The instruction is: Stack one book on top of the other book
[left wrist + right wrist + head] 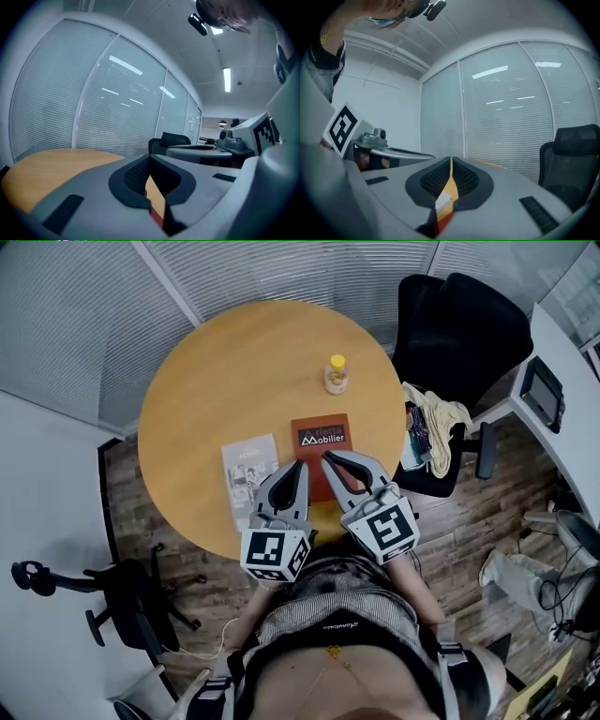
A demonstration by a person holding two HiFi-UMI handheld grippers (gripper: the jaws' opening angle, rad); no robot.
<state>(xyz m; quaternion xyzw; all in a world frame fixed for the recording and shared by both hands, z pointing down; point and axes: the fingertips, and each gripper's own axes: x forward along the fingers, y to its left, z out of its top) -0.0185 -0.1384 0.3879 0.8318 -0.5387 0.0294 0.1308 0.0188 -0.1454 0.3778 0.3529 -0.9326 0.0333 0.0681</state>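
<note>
A red book (319,439) lies flat near the middle of the round wooden table (206,371). A grey-white book (249,471) lies flat just to its left, apart from it. My left gripper (300,465) is shut and empty, its tip over the red book's near left edge. My right gripper (327,457) is also shut and empty, over the red book's near right part. In the left gripper view the jaws (150,160) meet, and a sliver of red book (157,216) shows below them. In the right gripper view the jaws (451,162) meet over table and book colours.
A small yellow-capped bottle (337,374) stands on the table beyond the red book. A black office chair (455,329) with clothes draped on it stands at the right, a second chair (122,601) at the lower left, and a white desk (562,418) at the far right.
</note>
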